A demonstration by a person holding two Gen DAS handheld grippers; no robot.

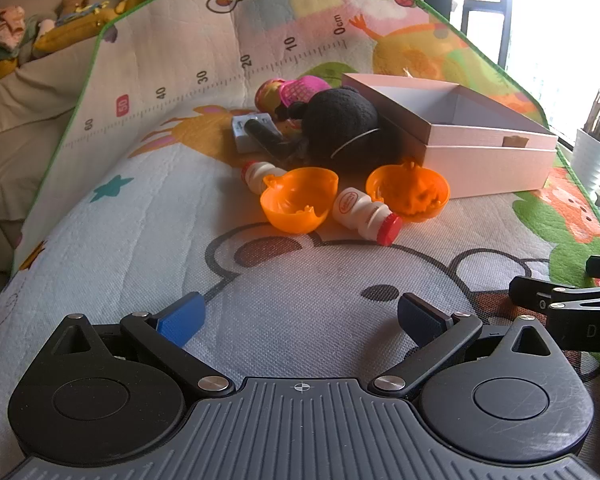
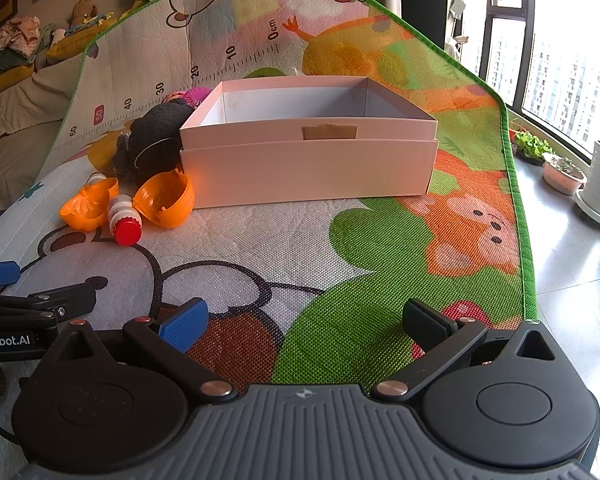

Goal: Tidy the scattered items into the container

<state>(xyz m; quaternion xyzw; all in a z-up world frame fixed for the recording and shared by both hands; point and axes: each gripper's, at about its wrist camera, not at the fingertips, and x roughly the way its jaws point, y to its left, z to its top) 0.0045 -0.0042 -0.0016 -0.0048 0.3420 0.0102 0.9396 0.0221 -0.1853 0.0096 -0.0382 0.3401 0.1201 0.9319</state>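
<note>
A: How were the jaws of the left gripper (image 1: 300,316) found?

B: They were seen spread wide apart at the bottom of the left wrist view, with nothing held between them; only the play mat (image 1: 300,280) was seen below them; the same was noted of the right gripper (image 2: 306,320) in the right wrist view, its jaws apart and empty over the mat's green patch.

A: And where was the container seen?

B: The pink box (image 2: 308,168) was placed at the centre of the right wrist view, open at the top, nothing being visible inside; in the left wrist view it was found at the right of the frame.

A: Where were the scattered items located?

B: They were gathered just left of the box; two orange half-shells (image 1: 298,204) (image 1: 408,194) were seen lying open side up at the middle of the left wrist view, and a small white bottle with a red cap (image 1: 366,216) was laid on its side between them; a second white bottle (image 1: 258,174) was partly hidden behind the left shell; a black plush toy (image 1: 340,124) was seen touching the box's left wall; a pink toy (image 1: 296,90) and a small grey-white box (image 1: 248,132) were noted behind and left of it.
</note>
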